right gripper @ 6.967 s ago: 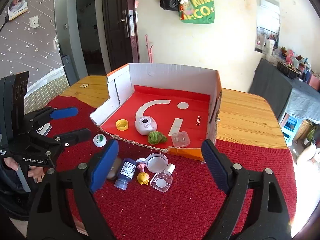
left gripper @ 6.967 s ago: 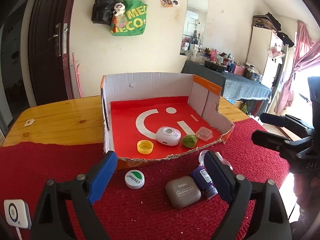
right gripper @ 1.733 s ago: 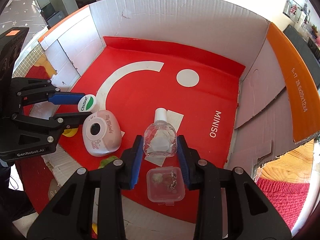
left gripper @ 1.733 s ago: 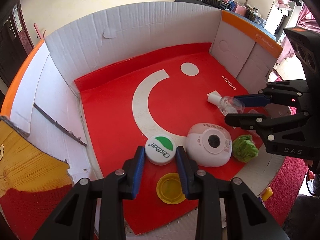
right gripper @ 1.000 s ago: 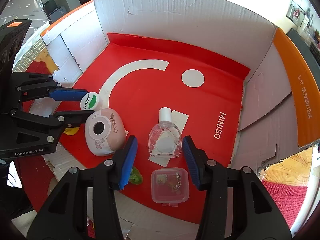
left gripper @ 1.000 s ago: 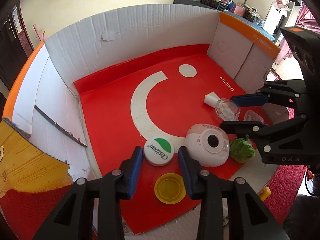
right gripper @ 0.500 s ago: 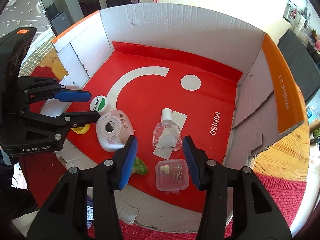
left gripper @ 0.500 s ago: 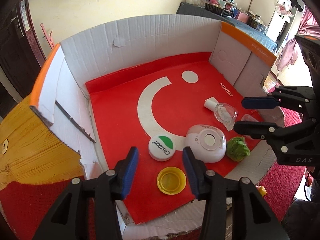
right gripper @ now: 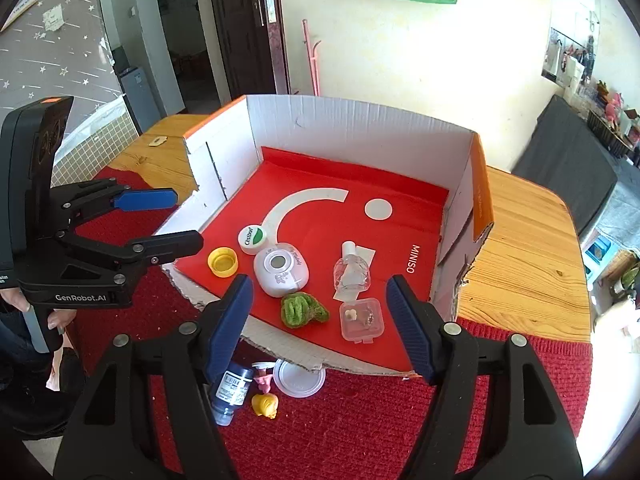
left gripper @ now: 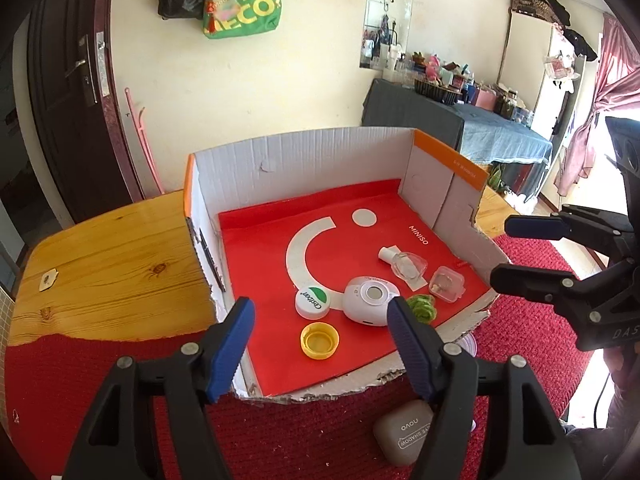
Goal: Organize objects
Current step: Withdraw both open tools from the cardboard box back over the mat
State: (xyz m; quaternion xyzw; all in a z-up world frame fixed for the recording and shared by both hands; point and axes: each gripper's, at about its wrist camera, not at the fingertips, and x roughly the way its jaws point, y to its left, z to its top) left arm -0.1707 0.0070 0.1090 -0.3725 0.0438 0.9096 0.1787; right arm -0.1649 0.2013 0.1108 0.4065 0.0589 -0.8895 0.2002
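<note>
Cardboard box (left gripper: 320,160) lies beyond both hand-held grippers, their empty jaws opening.

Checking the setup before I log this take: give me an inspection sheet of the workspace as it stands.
Surface: wooden table, partly under a red mat.
Job's things: cardboard box holds white jar, yellow cap, white device, green scrunchie, clear bottle, clear case.
Clutter: blue bottle, yellow toy, white lid, grey case lie on the mat.
Grippers: left gripper and right gripper opening, nothing between the jaws.
Cables: nothing seen.
Surroundings: dark door, green bag on the wall.
</note>
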